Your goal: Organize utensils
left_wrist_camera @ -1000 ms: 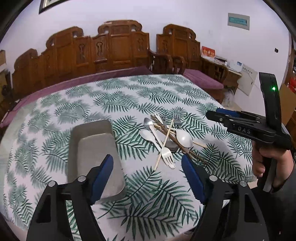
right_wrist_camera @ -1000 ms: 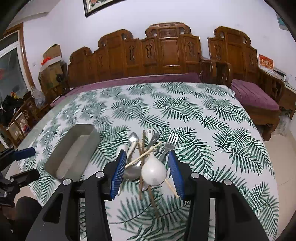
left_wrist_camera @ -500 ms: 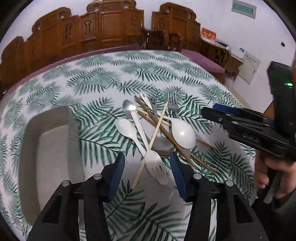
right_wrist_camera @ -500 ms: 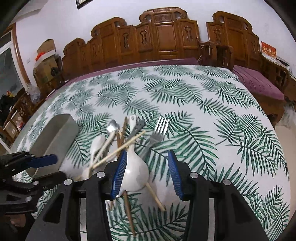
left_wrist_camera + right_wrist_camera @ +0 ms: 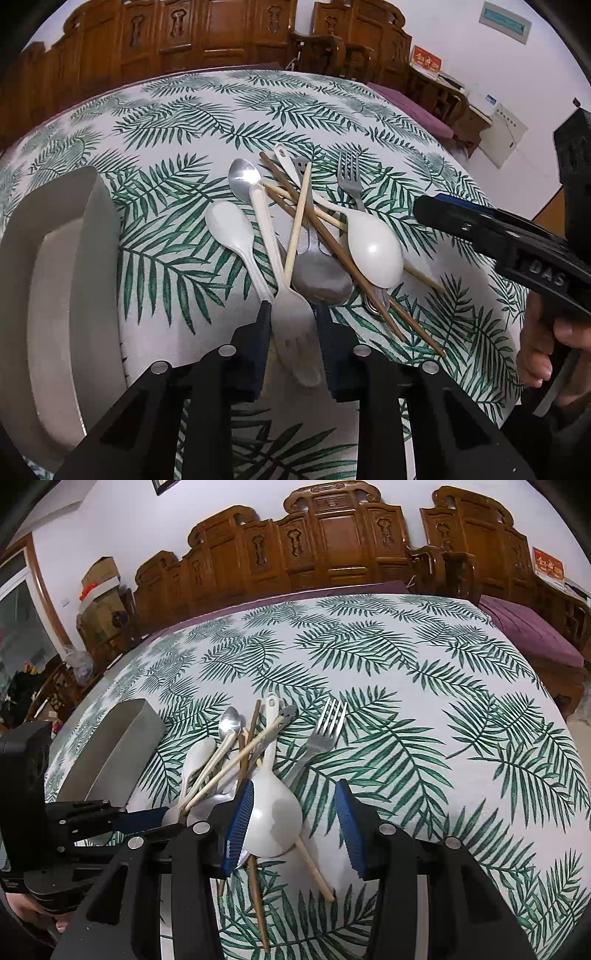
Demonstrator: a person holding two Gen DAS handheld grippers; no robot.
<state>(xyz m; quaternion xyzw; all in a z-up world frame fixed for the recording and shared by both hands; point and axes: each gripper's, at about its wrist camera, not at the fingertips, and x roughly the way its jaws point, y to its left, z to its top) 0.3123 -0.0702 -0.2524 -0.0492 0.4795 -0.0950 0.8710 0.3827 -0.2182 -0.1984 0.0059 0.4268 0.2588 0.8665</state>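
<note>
A pile of utensils lies on the leaf-print tablecloth: a white plastic fork (image 5: 295, 317), a white plastic spoon (image 5: 229, 225), a small metal spoon (image 5: 243, 177), a big metal spoon (image 5: 321, 277), a white soup spoon (image 5: 373, 247), a metal fork (image 5: 349, 173) and brown chopsticks (image 5: 332, 251). My left gripper (image 5: 294, 332) is closing, and its pads touch both sides of the white fork's head. My right gripper (image 5: 291, 823) stands open over the soup spoon's bowl (image 5: 273, 812), which lies close to the left pad.
A grey rectangular tray (image 5: 55, 295) sits left of the pile. Carved wooden benches (image 5: 332, 546) with purple cushions ring the far side of the table. A person's hand (image 5: 543, 343) holds the right gripper at the table's right edge.
The left gripper came down and forward onto the pile, and its jaws narrowed from wide apart to the white fork's head. The right gripper sank over the soup spoon with its gap unchanged.
</note>
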